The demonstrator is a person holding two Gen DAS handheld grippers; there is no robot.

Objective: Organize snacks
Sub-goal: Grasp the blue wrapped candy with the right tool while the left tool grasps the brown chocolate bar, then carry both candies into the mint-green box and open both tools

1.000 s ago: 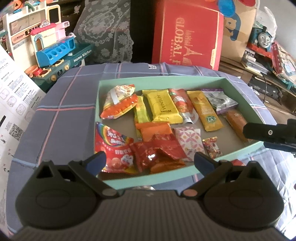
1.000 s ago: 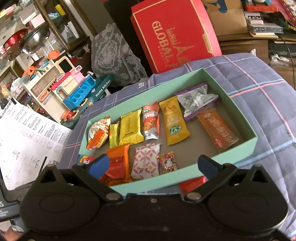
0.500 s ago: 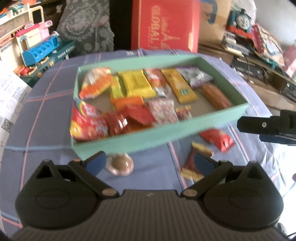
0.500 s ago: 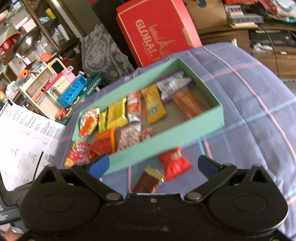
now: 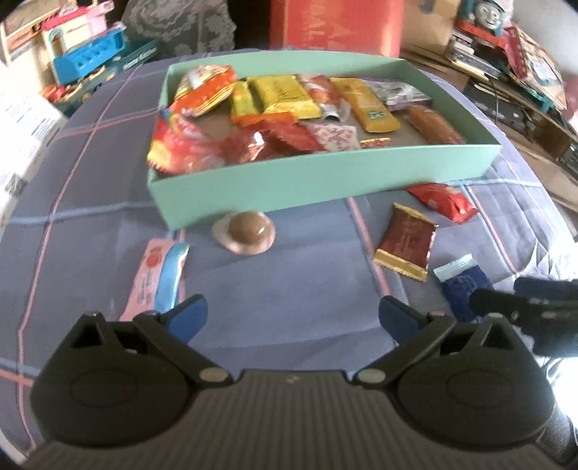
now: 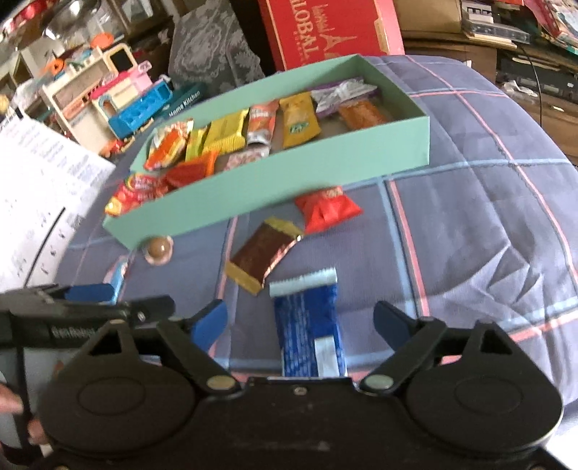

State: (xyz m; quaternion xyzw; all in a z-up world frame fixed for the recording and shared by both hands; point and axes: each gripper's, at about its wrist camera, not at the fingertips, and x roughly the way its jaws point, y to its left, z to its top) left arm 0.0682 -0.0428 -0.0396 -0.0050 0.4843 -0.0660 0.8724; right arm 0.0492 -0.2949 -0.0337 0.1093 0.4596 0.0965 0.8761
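Note:
A mint-green box [image 5: 325,180] [image 6: 289,180] holds several snack packets. Loose on the plaid cloth in front of it lie a pink-and-blue packet [image 5: 159,278], a round brown jelly cup [image 5: 247,231] [image 6: 159,249], a dark red and gold packet [image 5: 406,242] [image 6: 263,253], a red packet [image 5: 442,200] [image 6: 327,208] and a blue packet [image 5: 464,289] [image 6: 310,325]. My left gripper [image 5: 292,318] is open and empty, just right of the pink packet. My right gripper [image 6: 300,321] is open, its fingers either side of the blue packet, above it.
A red gift box [image 6: 325,32] stands behind the green box. A toy kitchen [image 6: 119,94] and printed sheets [image 6: 32,188] are at the left. Cluttered shelves and a toy train [image 5: 484,14] are at the right. The cloth falls away at the right edge.
Both grippers have pulled back from the box toward the near side of the cloth. The loose snacks in front of the box have come into view; the right gripper now straddles the blue packet.

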